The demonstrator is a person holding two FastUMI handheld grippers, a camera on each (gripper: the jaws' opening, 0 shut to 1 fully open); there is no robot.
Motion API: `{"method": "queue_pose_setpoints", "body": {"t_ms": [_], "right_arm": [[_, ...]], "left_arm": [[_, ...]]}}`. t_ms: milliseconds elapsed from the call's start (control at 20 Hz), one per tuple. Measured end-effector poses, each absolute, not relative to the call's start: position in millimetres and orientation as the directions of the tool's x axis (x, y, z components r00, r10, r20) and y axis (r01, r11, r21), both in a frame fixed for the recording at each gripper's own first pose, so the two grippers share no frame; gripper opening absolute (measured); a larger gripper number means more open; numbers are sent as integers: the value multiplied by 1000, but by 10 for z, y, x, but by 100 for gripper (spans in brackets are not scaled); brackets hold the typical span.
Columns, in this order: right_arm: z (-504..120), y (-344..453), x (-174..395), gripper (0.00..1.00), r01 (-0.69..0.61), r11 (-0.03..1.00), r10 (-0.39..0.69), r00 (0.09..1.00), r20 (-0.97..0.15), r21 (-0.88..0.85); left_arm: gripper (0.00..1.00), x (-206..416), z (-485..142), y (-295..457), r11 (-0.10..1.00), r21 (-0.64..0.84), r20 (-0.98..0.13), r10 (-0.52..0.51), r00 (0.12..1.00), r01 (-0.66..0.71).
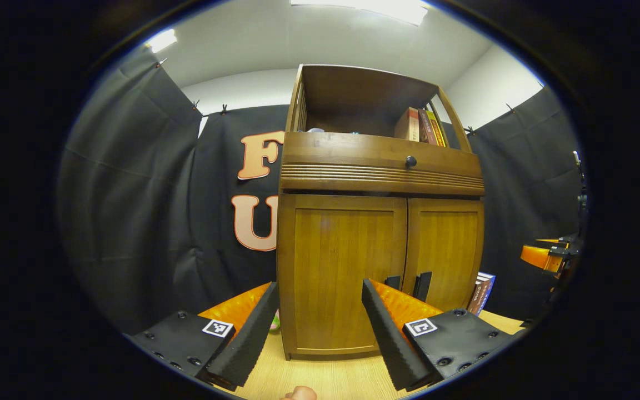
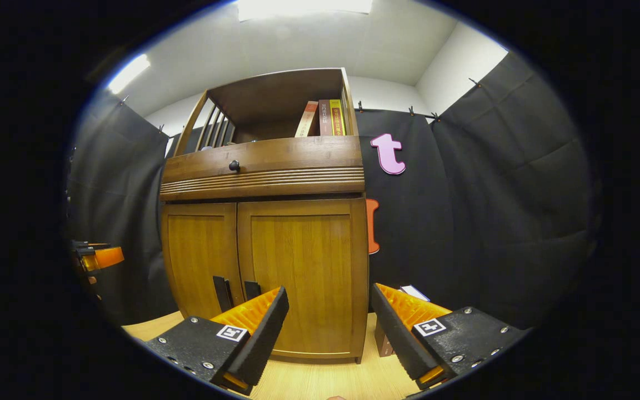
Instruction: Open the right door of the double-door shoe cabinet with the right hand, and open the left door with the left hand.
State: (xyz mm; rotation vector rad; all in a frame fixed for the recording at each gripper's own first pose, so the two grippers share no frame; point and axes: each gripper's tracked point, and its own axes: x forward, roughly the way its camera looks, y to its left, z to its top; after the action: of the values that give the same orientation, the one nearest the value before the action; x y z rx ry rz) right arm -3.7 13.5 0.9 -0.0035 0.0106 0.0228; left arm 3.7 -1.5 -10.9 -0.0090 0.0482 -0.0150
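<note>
Shoe cabinet: both doors closed.
We hold the left gripper and right gripper spread apart, gripping nothing, the 2 door handles ahead of them.

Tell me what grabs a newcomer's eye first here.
The tall brown wooden double-door cabinet stands centre on the light wooden tabletop, both doors shut. A row of upright books fills its open top shelf's right end. Both tools, left and right, gape open before it.
</note>
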Motion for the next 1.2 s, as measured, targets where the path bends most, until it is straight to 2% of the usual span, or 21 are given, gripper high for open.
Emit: {"method": "queue_pose_setpoints", "body": {"t_ms": [400,450,500,750,1100,1150,1200], "right_arm": [[-259,322,148,100,-24,1000,23,999,-42,-17],[-316,379,187,94,-29,1000,28,998,-49,-11],[-374,458,241,93,-37,999,37,998,-54,-6],[-675,935,468,94,-120,993,119,989,-85,-4],[-1080,1507,896,93,-179,984,175,974,-144,-19],[-1134,1580,949,100,-191,981,187,971,-150,-16],[-1198,1653,1004,93,-203,979,199,968,-155,-10]], "left_arm": [[95,18,-98,-48,1000,-2,-48,-25,999,25],[95,12,-111,-59,1000,0,-50,-30,998,30],[95,13,-111,-62,999,2,-52,-32,998,32],[95,-10,-153,-67,999,4,-61,-33,998,34],[95,-21,-207,16,1000,-4,-71,-24,997,24],[95,-19,-225,26,1000,-6,-72,-23,997,23],[95,-14,-237,42,1000,-6,-74,-20,997,20]]}}
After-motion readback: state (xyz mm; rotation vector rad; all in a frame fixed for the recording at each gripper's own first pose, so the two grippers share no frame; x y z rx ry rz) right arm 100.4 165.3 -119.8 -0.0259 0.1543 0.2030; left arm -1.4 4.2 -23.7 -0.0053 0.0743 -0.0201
